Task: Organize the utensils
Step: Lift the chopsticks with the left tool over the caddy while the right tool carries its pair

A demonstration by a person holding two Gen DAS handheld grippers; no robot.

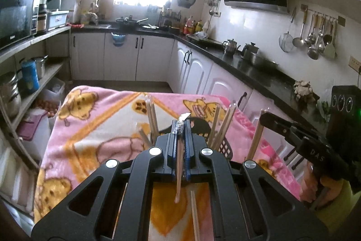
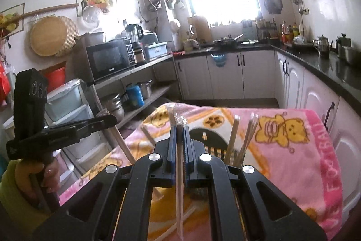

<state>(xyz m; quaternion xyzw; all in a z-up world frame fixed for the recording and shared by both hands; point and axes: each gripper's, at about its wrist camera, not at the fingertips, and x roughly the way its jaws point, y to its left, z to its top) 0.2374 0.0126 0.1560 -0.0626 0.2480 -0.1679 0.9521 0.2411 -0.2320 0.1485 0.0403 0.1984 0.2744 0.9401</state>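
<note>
Left gripper [image 1: 180,128] is clamped on a wooden chopstick [image 1: 179,173], pinched at frame centre, tail hanging lower middle; right gripper [image 2: 179,134] is closed on a wrapped chopstick [image 2: 179,195]; black basket [image 2: 216,141] of chopsticks is seen just behind, on the pink blanket [image 2: 293,150].

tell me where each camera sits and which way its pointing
Left wrist: on the left gripper, looking along its fingers, shut on a chopstick, over the pink blanket toward the window; the right gripper and its hand show at right.
Right wrist: on the right gripper, shut on a wrapped chopstick, same direction; the left gripper at left.
Shared: black holder, blanket, kitchen.
</note>
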